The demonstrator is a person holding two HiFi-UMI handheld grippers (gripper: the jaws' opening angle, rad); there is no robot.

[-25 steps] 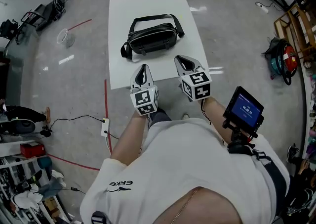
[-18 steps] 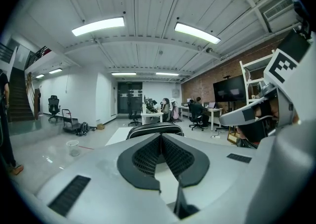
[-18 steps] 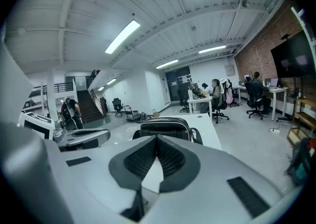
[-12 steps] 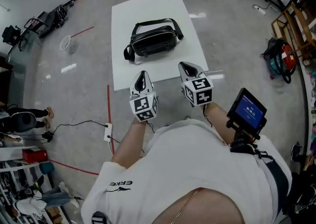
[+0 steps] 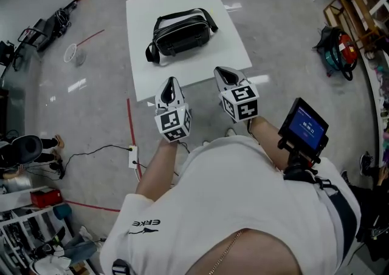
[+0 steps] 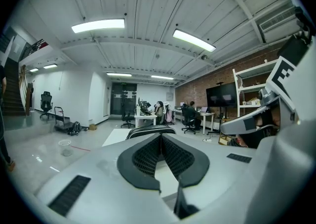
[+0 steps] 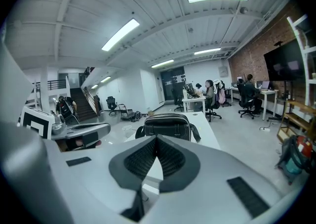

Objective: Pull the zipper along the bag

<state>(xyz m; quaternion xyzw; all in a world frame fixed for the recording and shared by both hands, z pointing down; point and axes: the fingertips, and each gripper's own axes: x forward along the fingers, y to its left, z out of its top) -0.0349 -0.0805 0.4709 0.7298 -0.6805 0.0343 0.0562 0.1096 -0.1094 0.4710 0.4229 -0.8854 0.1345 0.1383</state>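
Head view: a white, smooth, rectangular worktop (image 5: 182, 73) is seen standing on a glossy grey floor (image 5: 91, 104). A black bag (image 5: 180, 32) of shiny, leather-like material, oblong with rounded corners, is laid near the middle of the worktop, and its flat strap is looped around it. The zipper is too small to be made out, and nothing of the bag's contents is shown.

The left tool (image 5: 171, 82) and right tool (image 5: 228, 75) are held side by side by the worktop's near edge, well apart from the bag. Each is shelled in matte grey plastic and is capped by a cube (image 5: 172, 123) printed with black-and-white square markers.

Left gripper view: the black, grid-textured pads (image 6: 143, 156) are seen drawn together at their tips, with nothing caught between them. The bag's rounded top is seen just beyond the tips.

Right gripper view: the same closed, empty state is noted, with pad tips meeting. The bag is seen beyond them on the worktop, strap draped down both ends.
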